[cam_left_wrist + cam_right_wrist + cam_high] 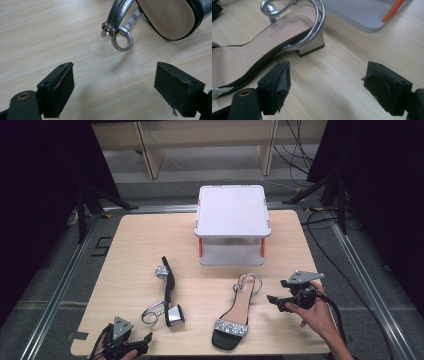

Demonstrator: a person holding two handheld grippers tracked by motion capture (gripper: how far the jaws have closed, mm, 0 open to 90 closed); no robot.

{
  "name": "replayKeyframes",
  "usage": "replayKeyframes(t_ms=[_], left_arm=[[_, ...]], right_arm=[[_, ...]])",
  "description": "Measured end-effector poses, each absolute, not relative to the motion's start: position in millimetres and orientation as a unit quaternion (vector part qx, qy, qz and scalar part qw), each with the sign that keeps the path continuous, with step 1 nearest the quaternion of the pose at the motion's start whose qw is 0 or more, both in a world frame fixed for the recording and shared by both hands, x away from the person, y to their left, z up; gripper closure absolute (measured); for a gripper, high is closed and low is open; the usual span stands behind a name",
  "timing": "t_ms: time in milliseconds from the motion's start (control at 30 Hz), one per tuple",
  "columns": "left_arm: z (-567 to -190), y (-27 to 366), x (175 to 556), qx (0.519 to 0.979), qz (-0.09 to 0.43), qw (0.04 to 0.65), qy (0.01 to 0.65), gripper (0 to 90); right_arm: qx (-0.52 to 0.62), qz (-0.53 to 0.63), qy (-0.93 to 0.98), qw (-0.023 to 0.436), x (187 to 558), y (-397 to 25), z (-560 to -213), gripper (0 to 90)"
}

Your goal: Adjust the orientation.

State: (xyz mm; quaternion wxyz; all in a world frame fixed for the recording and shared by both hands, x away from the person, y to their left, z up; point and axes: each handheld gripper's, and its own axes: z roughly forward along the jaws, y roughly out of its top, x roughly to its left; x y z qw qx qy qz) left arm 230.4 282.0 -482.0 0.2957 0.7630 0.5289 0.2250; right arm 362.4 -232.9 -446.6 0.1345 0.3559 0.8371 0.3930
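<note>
Two black heeled sandals with silver straps lie on the wooden table (pixel 135 245). One sandal (pixel 168 292) rests on its side at the left, and its silver strap loop (pixel 122 42) and sole (pixel 170 17) lie just beyond my left gripper (pixel 115 87). That left gripper (pixel 145 341) is open near the table's front edge with nothing between its jaws. The other sandal (pixel 234 312) stands upright right of centre, with its silver block heel (pixel 310 45) close ahead of my right gripper (pixel 327 87). The right gripper (pixel 276 291) is open, empty, and just to the right of that sandal's heel.
A white two-tier stand (pixel 232 222) with orange posts sits at the back middle of the table, and its lower shelf (pixel 362 12) lies close behind the upright sandal's heel. Cables (pixel 320 227) run over the floor on the right.
</note>
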Motion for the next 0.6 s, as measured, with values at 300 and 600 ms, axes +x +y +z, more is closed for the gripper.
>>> replayKeyframes(t_ms=[300,600], left_arm=[[-483.1,282.3,227.9,0.75,0.203,0.325,0.54,15.8],[-486.2,287.8,222.5,0.758,0.214,0.292,0.543,15.7]], right_arm=[[0.336,0.437,0.828,0.108,365.3,-225.3,-440.3,23.5],[0.298,0.455,0.831,0.117,374.2,-207.6,-417.1,24.1]])
